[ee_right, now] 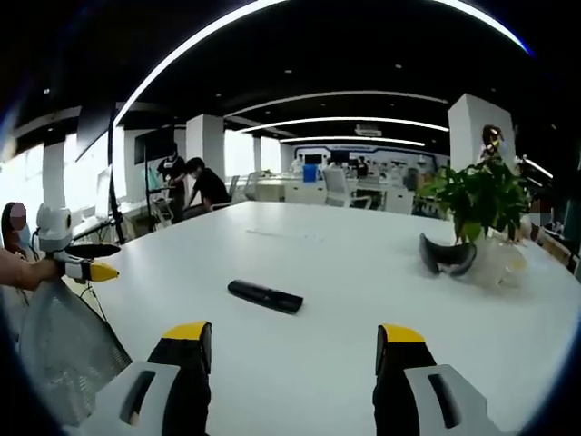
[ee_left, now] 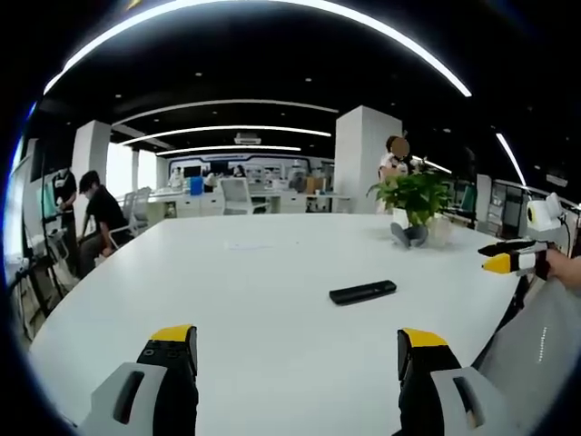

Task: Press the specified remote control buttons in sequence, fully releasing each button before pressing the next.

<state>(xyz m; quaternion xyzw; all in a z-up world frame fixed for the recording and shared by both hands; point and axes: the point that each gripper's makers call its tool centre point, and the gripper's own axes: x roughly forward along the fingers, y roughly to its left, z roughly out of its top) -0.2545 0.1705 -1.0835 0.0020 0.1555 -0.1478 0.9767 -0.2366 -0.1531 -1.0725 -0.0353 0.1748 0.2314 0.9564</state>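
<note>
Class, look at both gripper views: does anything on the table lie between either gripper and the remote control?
Nothing visible does. The remote control lies on bare white table ahead of the open left gripper and the open right gripper. The potted plant stands farther back, off to the side.

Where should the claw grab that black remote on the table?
Probably across the remote's narrow width, near its middle, coming down from above. It is long, thin and lies flat on the white table, so the open right gripper would straddle its two long edges.
</note>
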